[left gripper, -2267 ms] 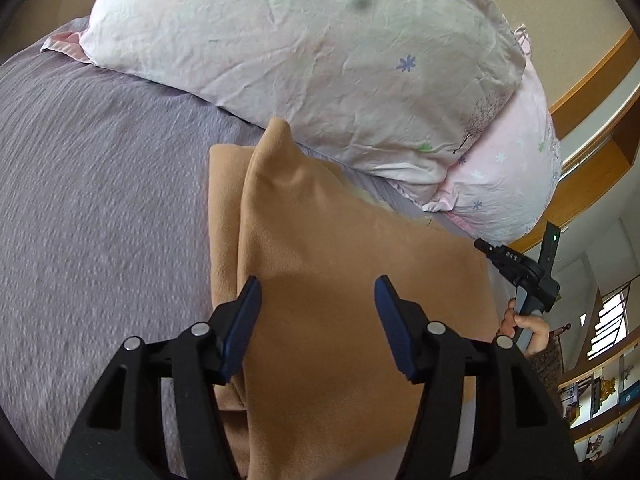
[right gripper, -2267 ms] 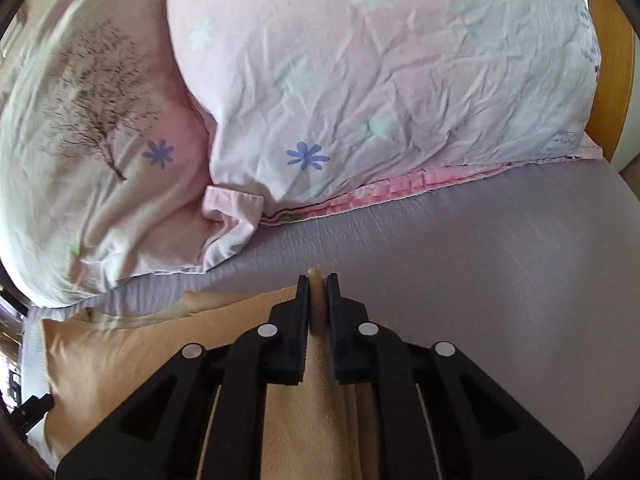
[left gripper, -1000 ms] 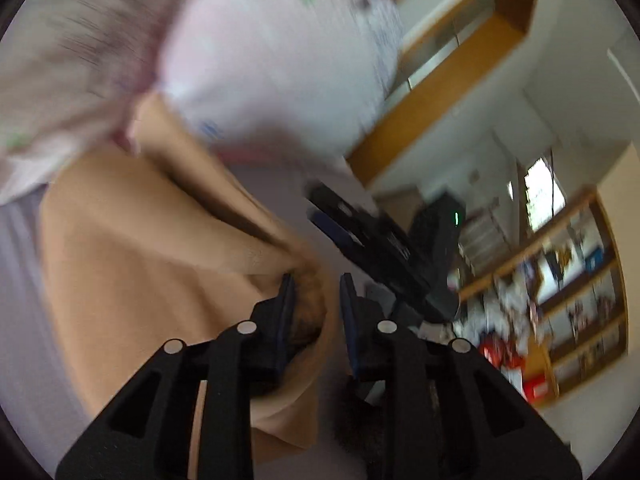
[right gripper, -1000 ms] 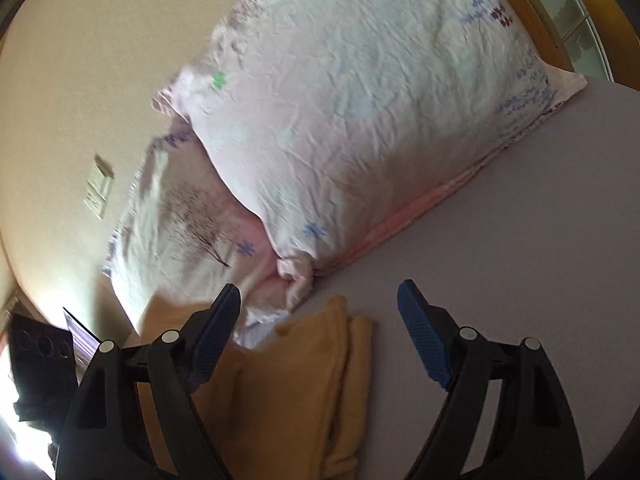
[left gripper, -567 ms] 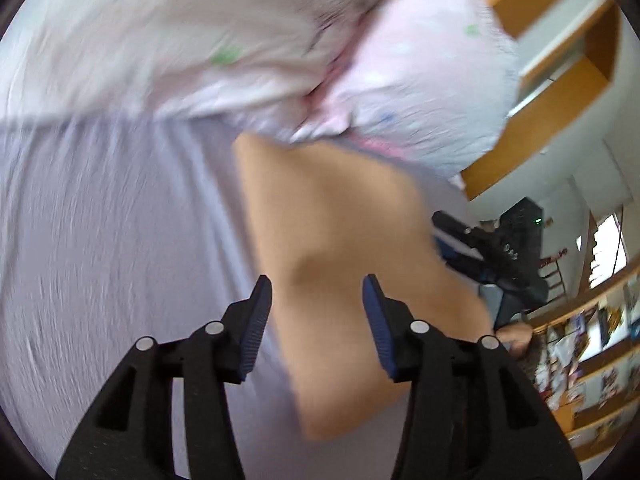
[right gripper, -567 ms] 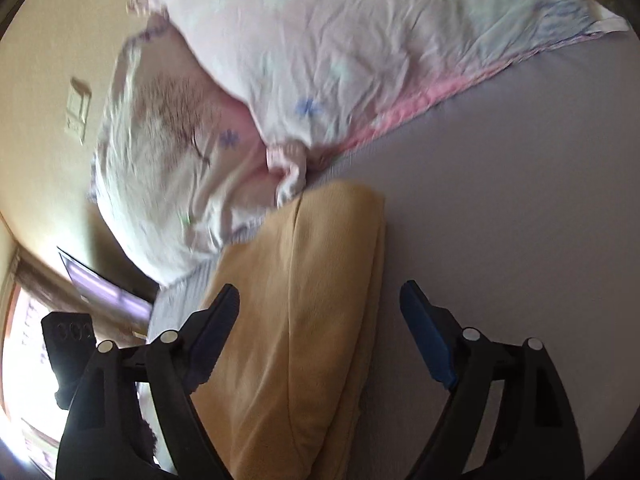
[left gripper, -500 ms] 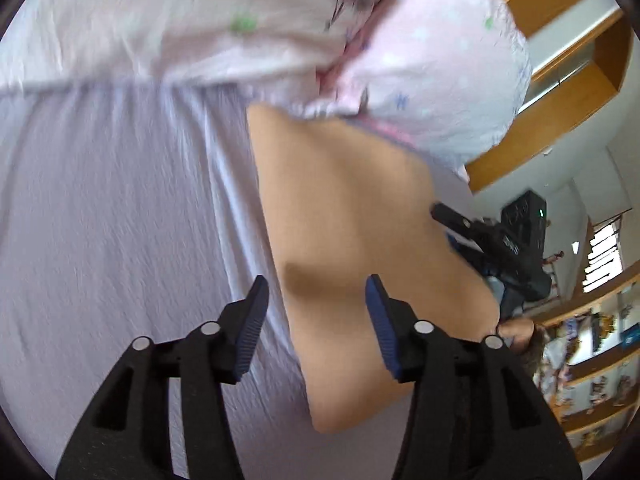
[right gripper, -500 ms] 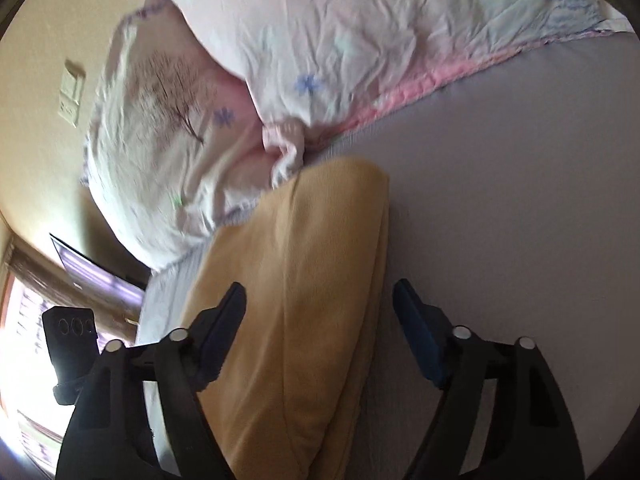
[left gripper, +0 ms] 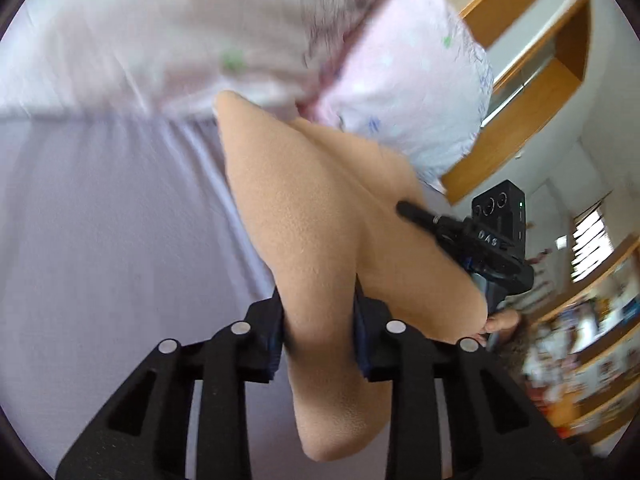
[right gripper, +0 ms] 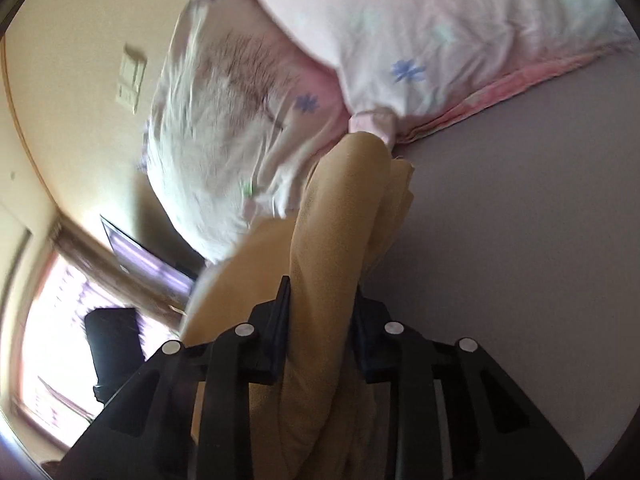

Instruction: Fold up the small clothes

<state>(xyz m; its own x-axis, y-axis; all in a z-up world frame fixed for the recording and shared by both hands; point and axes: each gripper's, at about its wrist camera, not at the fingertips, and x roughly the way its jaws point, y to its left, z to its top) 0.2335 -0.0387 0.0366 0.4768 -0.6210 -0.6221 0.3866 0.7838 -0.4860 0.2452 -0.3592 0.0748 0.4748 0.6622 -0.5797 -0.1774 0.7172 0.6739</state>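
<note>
- The left tool (left gripper: 318,320) is clamped on a thick fold of the tan garment (left gripper: 304,216), its 2 black fingers pressed against either side of the cloth.
- The right tool (right gripper: 320,316) is likewise clamped on a bunched ridge of the same tan garment (right gripper: 332,248), which rises between its fingers.
- In the left wrist view, the right tool (left gripper: 460,232) reaches into the garment's right edge, with the holder's hand (left gripper: 500,322) showing just below it.
- The garment lies on the lilac bed sheet (left gripper: 100,220), its far end touching the floral pillows (left gripper: 280,32); part of it appears lifted off the sheet, though how much cannot be told.
- In the right wrist view, 2 pillows (right gripper: 440,32) sit at the far side, the garment's far tip (right gripper: 364,144) meeting the corner where they overlap.
- The grey-lilac sheet (right gripper: 520,220) spreads to the right of the garment.
- A wooden headboard frame (left gripper: 532,92) stands at far right in the left view, blurred bookshelves (left gripper: 592,344) beyond.
- A wall switch (right gripper: 131,78) is on the left wall.
</note>
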